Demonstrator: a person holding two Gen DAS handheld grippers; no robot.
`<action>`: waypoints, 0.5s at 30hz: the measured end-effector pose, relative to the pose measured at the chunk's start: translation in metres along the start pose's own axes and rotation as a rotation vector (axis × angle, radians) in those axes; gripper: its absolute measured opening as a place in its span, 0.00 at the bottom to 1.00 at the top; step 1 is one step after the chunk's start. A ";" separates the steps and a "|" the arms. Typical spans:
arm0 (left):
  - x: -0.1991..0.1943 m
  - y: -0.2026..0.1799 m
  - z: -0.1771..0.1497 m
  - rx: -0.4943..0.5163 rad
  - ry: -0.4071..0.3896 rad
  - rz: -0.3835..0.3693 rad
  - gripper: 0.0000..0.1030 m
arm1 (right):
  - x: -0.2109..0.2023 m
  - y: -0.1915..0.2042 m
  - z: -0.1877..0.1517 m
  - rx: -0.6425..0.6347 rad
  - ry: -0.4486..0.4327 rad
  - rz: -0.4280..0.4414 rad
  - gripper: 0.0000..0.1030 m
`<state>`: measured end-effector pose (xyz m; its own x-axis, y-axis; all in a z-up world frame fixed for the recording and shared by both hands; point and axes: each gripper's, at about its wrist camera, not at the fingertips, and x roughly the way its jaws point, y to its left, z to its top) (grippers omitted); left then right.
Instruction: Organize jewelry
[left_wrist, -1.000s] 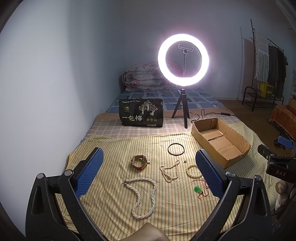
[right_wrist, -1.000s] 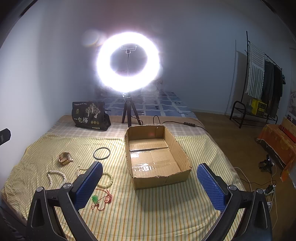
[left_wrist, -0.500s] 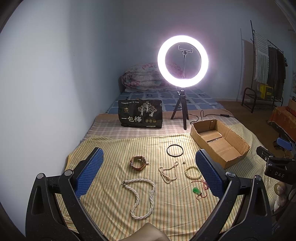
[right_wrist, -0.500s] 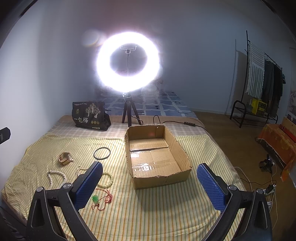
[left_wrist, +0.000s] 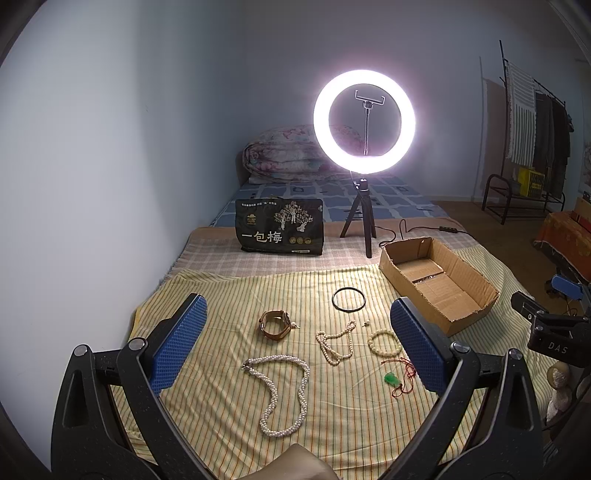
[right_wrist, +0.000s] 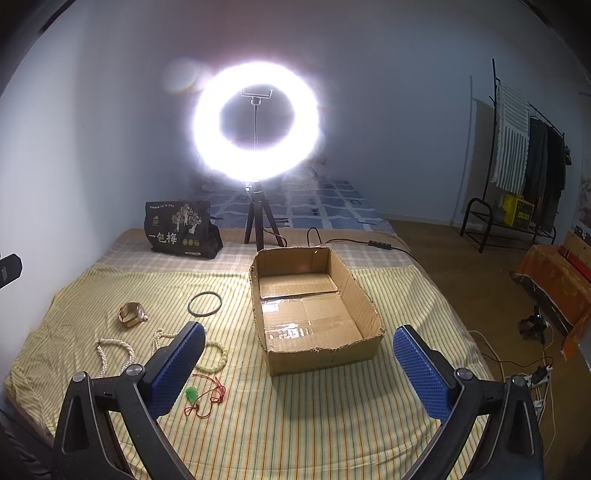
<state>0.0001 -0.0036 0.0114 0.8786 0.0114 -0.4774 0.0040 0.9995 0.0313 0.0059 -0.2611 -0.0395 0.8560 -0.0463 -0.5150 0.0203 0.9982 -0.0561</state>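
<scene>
Jewelry lies on a yellow striped cloth (left_wrist: 221, 295): a long pearl necklace (left_wrist: 282, 391), a brown leather bracelet (left_wrist: 274, 325), a small pearl strand (left_wrist: 334, 343), a cream bead bracelet (left_wrist: 384, 341), a green pendant on red cord (left_wrist: 393, 378) and a black ring (left_wrist: 349, 299). An open cardboard box (right_wrist: 314, 310) stands to their right. My left gripper (left_wrist: 301, 339) is open and empty above the jewelry. My right gripper (right_wrist: 299, 354) is open and empty, just before the box. The pendant (right_wrist: 192, 393) and black ring (right_wrist: 205, 303) also show in the right wrist view.
A lit ring light on a tripod (left_wrist: 364, 122) stands behind the cloth, with a cable (right_wrist: 354, 242) running right. A black printed bag (left_wrist: 280, 230) sits at the back left. A wall runs along the left. A clothes rack (right_wrist: 524, 155) and floor lie to the right.
The left gripper has drawn back and slightly left, so the jewelry and box sit a little farther away. The right gripper has held still.
</scene>
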 end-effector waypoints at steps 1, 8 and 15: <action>0.000 0.000 0.000 0.000 0.000 0.000 0.98 | 0.000 0.000 0.001 0.000 0.000 0.000 1.00; 0.000 -0.001 -0.001 0.000 0.000 0.000 0.98 | 0.001 0.000 0.000 0.000 0.004 0.004 1.00; 0.000 -0.001 -0.003 0.000 -0.001 0.001 0.98 | 0.002 0.001 0.000 0.001 0.010 0.009 1.00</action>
<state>-0.0015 -0.0048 0.0092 0.8789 0.0122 -0.4768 0.0035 0.9995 0.0320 0.0073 -0.2605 -0.0402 0.8511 -0.0378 -0.5236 0.0134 0.9986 -0.0504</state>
